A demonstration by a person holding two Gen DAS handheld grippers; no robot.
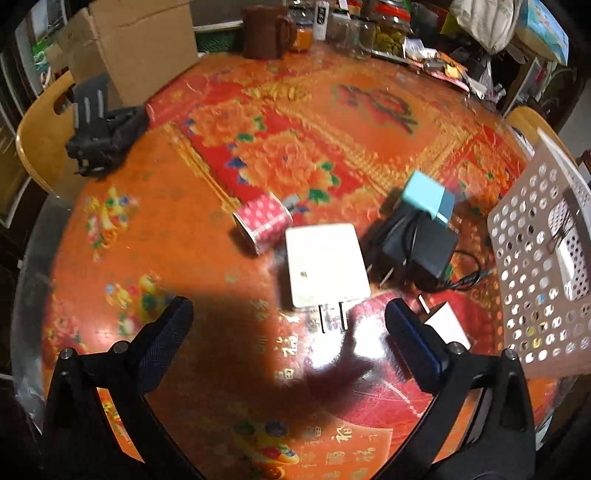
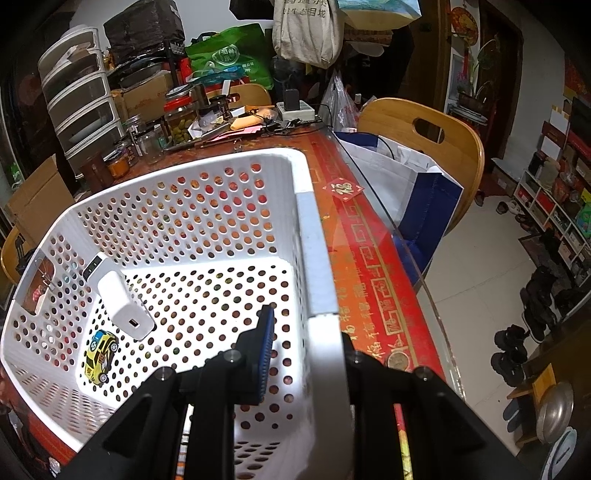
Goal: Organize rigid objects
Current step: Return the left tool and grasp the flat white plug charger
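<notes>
Right, we're low over the table (image 1: 155,236), red-and-orange floral cloth under a glossy sheet, and our left gripper (image 1: 290,332) hangs wide apart with nothing between its fingers. Just ahead lies the white charger (image 1: 325,266), prongs toward us, and a smaller white plug (image 1: 448,323) sits beside the right finger. Beyond them: pink tape roll (image 1: 264,221), black adapter (image 1: 419,245) with its cable, teal box (image 1: 428,197) on top. Bare cloth opens wide to the left. Our right gripper (image 2: 308,354) is clamped on the basket (image 2: 192,206) wall, near the table's glass edge, chair (image 2: 424,136) beyond. Inside we see a charger (image 2: 123,301) and toy car (image 2: 99,354). Far side is crowded: jars (image 1: 388,29), mug (image 1: 266,31), cardboard box (image 1: 136,40).
</notes>
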